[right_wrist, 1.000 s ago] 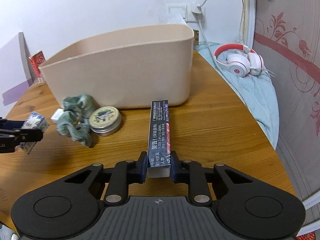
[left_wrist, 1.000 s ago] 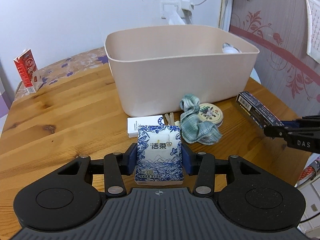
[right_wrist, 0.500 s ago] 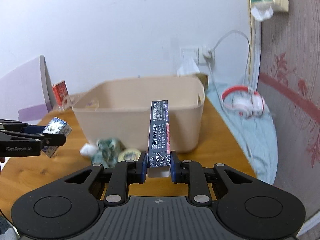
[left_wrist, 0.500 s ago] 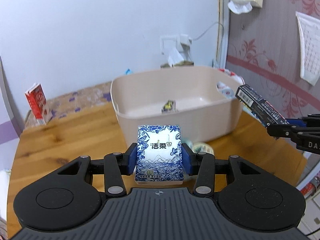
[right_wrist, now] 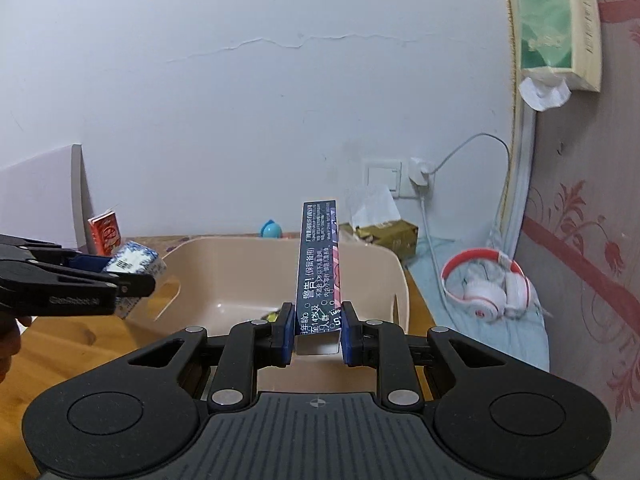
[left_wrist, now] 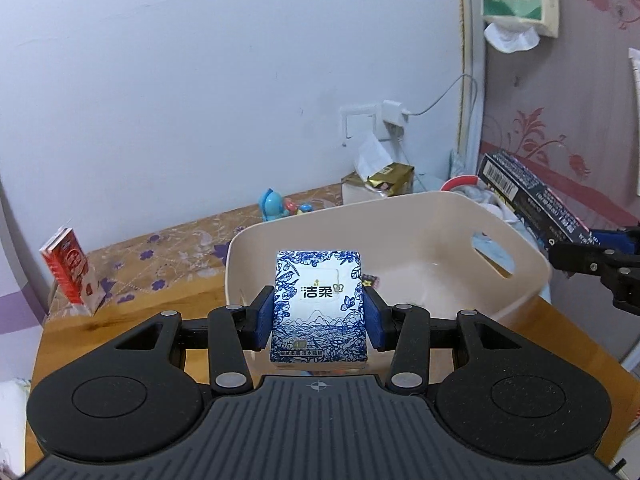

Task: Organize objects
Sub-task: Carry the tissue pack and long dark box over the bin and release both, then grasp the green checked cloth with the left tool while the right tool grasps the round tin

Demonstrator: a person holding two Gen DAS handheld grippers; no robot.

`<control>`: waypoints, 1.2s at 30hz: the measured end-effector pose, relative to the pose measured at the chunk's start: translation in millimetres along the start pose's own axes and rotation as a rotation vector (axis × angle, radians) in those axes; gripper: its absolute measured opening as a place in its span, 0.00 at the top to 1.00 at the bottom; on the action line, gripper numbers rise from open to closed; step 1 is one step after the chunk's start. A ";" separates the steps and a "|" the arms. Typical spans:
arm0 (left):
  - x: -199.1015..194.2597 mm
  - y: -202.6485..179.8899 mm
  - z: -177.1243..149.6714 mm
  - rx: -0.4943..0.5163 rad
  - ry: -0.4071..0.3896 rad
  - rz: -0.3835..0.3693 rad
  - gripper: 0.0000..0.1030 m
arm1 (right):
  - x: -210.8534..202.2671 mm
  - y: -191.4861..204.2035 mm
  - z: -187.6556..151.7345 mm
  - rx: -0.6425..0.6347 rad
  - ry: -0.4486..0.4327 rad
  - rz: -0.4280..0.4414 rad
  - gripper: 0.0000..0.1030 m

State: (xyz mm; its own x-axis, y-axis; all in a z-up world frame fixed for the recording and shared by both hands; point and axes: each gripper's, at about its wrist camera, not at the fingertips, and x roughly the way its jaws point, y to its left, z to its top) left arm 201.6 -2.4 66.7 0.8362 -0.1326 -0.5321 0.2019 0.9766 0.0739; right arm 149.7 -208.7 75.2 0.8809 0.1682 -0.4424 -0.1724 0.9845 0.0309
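My left gripper [left_wrist: 319, 322] is shut on a blue-and-white tissue pack [left_wrist: 318, 304] and holds it in the air over the near left rim of the beige bin [left_wrist: 520, 256]. My right gripper [right_wrist: 318, 334] is shut on a long dark box [right_wrist: 318, 268] and holds it above the bin [right_wrist: 400, 276], pointing away. The dark box [left_wrist: 532, 196] and right gripper show at the right in the left wrist view. The tissue pack [right_wrist: 132, 266] and left gripper show at the left in the right wrist view. A small item [right_wrist: 270, 314] lies on the bin floor.
A red carton [left_wrist: 70, 270] stands at the table's far left. A blue toy [left_wrist: 274, 204] and a gold tissue box [left_wrist: 390, 178] sit behind the bin. Red-and-white headphones [right_wrist: 486, 284] lie on blue cloth at the right. A wall socket with a cable [right_wrist: 420, 170] is behind.
Both grippers have risen from the table with their loads and moved forward over the bin. The cloth, tin and white card on the table have dropped out of view.
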 end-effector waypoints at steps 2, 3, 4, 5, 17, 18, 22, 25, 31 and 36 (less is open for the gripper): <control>16.0 1.0 6.6 0.000 0.017 0.001 0.55 | 12.8 -1.1 6.0 -0.010 0.005 -0.003 0.80; 24.3 1.0 9.1 0.001 0.028 0.000 0.55 | 18.9 -1.5 8.2 -0.014 0.009 -0.004 0.80; 31.4 1.3 10.4 0.002 0.039 -0.003 0.55 | 27.3 -2.7 10.0 -0.018 0.015 -0.006 0.80; 39.6 0.5 11.9 0.004 0.051 -0.006 0.55 | 33.8 -3.1 12.3 -0.022 0.021 -0.007 0.80; 117.5 -8.1 -2.7 0.031 0.261 -0.032 0.55 | 109.6 -3.2 4.0 -0.062 0.160 -0.022 0.80; 120.5 -9.2 -5.0 0.037 0.275 -0.033 0.55 | 112.8 -2.2 2.4 -0.067 0.170 -0.023 0.79; 115.8 -8.4 -3.7 0.020 0.249 -0.034 0.49 | 118.8 2.0 -2.8 -0.079 0.198 -0.025 0.79; 103.7 -6.2 0.9 0.010 0.215 -0.028 0.30 | 114.1 6.1 -3.6 -0.093 0.190 -0.026 0.58; 65.2 2.1 3.3 0.004 0.145 -0.015 0.24 | 84.6 11.0 1.0 -0.122 0.108 -0.040 0.27; 30.2 9.1 -3.2 0.007 0.090 0.014 0.18 | 59.1 7.9 0.7 -0.106 0.064 -0.053 0.02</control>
State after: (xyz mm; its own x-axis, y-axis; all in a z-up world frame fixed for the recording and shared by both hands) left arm 227.1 3.0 48.6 0.7896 -0.1033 -0.6048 0.1946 0.9770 0.0873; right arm 200.7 -190.9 49.9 0.8606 0.1093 -0.4975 -0.1750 0.9807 -0.0874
